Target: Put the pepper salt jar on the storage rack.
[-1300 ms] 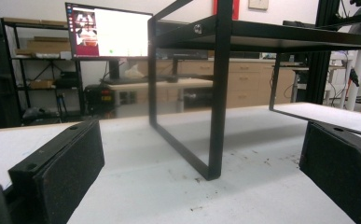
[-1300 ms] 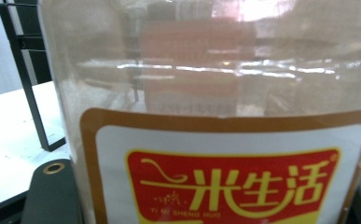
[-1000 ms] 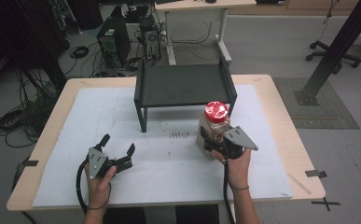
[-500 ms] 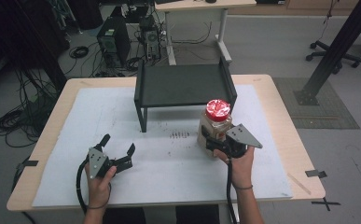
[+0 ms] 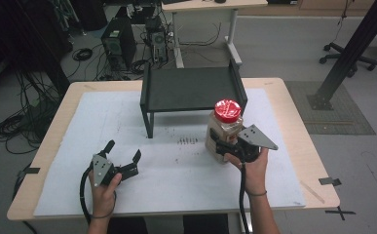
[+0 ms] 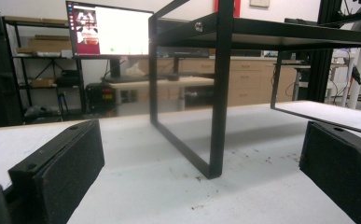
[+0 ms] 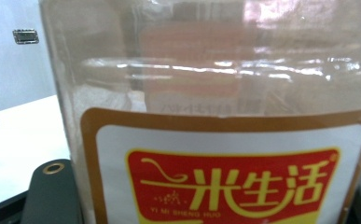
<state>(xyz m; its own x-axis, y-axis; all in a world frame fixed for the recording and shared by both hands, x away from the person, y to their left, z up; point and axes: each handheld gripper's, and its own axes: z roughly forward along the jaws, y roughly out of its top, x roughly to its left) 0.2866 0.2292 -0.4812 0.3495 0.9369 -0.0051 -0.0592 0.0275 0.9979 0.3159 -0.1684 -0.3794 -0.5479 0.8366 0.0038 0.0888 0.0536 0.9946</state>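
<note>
**Jar held upright in front of the rack**

The right tongs [image 5: 223,146] pinch the jar [image 5: 223,127] by its lower body, one jaw on either side of the label [image 7: 225,182]. Against the view a second earlier, the jar sits slightly nearer the black rack [image 5: 191,90], suggesting a carry towards it is under way. The jar stands at the rack's front right corner, over the white sheet [image 5: 176,170] on the tabletop [image 5: 298,122]. Its long axis is vertical, red lid [image 5: 227,110] uppermost. The left tongs [image 5: 122,158] rest spread and empty.
</note>
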